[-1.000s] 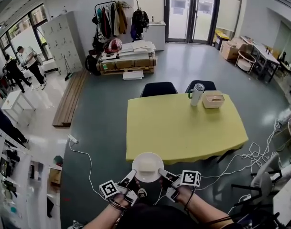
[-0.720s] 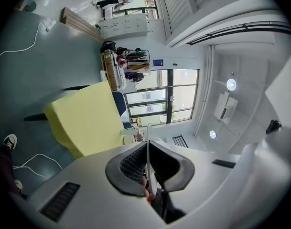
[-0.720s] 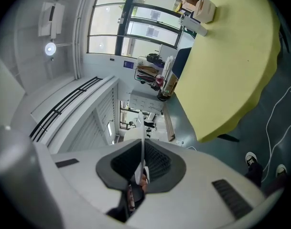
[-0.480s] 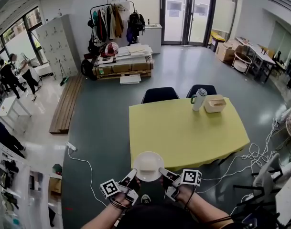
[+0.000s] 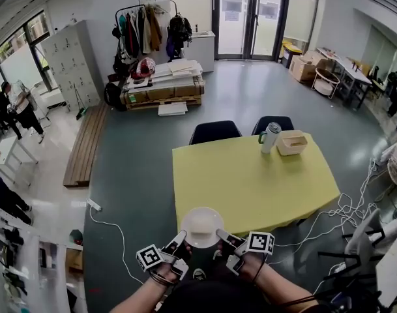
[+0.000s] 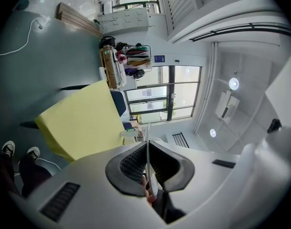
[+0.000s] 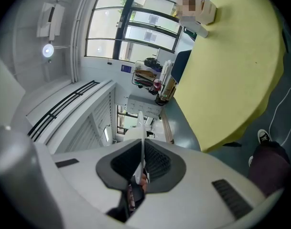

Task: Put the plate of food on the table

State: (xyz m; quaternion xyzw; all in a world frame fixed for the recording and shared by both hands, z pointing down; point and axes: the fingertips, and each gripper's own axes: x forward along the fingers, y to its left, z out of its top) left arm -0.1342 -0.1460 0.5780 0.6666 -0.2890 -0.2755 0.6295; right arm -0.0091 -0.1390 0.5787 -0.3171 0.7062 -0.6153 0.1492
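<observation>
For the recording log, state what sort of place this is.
Probably an open workshop or lab hall: grey metal lockers, a loaded clothes rack, flat cardboard stacked on a wooden pallet.

The plate (image 5: 201, 227) is white and smooth with a faint sheen. The fingers (image 6: 132, 165) pressing its thin rim are dark and cross-hatched, rubbery in look. The bodies of the left gripper (image 5: 177, 241) and right gripper (image 5: 222, 236) are smooth, matt white plastic. The table (image 5: 250, 175) wears a matt yellow cloth (image 5: 302, 194). The grey floor (image 5: 139, 162) is smooth and glossy, mirroring window light. The cup (image 5: 269, 135) looks like brushed metal. The boards (image 5: 87, 142) are bare wood.
</observation>
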